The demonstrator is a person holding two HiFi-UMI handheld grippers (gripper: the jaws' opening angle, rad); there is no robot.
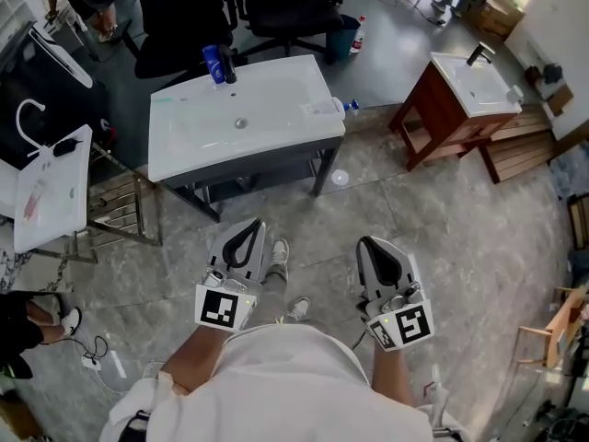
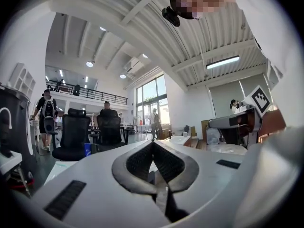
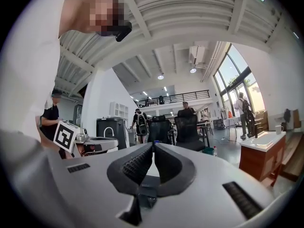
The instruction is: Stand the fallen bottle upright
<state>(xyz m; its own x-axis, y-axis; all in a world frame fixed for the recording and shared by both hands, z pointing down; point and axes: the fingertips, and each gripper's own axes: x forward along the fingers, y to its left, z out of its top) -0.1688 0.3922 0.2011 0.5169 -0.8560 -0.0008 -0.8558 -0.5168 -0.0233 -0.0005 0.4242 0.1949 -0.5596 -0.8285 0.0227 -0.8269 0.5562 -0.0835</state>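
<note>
A blue bottle [image 1: 214,64] with a white label lies at the back edge of the white sink [image 1: 276,118], beside the black tap [image 1: 228,66]. The sink rests on a grey stand ahead of me. My left gripper [image 1: 247,228] and right gripper [image 1: 370,243] are held side by side at waist height, well short of the sink. Both point level toward it. Each has its jaws shut with nothing between them. In the left gripper view the bottle [image 2: 87,149] is a small blue shape far beyond the shut left gripper [image 2: 153,144]. The right gripper [image 3: 153,146] shows its ribbed pads meeting.
A wooden vanity [image 1: 440,109] with a white basin stands at the right. Another white basin [image 1: 55,187] and a metal rack [image 1: 129,212] are at the left. Black office chairs [image 1: 285,7] stand behind the sink. A small clear bottle [image 1: 348,106] lies by the sink's right corner.
</note>
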